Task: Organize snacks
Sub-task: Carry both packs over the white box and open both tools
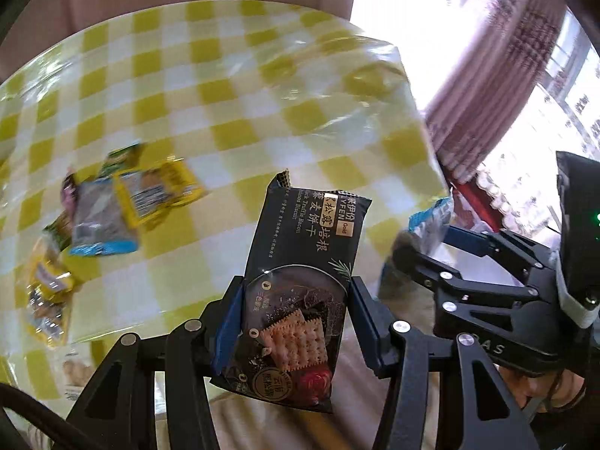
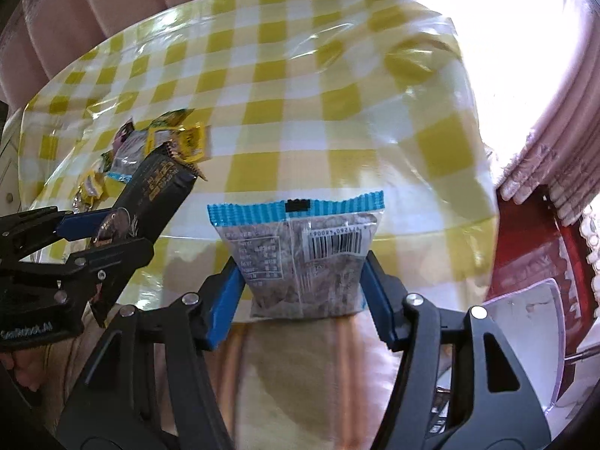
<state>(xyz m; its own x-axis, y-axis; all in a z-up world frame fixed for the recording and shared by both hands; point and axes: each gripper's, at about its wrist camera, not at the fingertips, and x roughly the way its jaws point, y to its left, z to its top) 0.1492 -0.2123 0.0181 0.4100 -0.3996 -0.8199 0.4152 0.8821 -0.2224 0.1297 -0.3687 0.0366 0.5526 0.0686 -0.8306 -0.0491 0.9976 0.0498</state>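
My left gripper (image 1: 296,300) is shut on a black biscuit packet (image 1: 300,262) and holds it upright above the near edge of the yellow-checked table (image 1: 240,112). It also shows in the right wrist view (image 2: 153,195), at the left. My right gripper (image 2: 303,285) is shut on a clear snack bag with a blue top strip (image 2: 303,247), held over the table's near edge. This bag peeks out in the left wrist view (image 1: 431,221), at the right. A pile of small snack packets (image 1: 112,206) lies on the table's left side.
Pink curtains (image 1: 498,93) and a bright window are at the right. A red object (image 2: 532,247) and a white tray-like piece (image 2: 525,330) sit right of the table. A pink padded surface (image 2: 112,7) is behind the table. More packets (image 1: 45,300) lie near the left edge.
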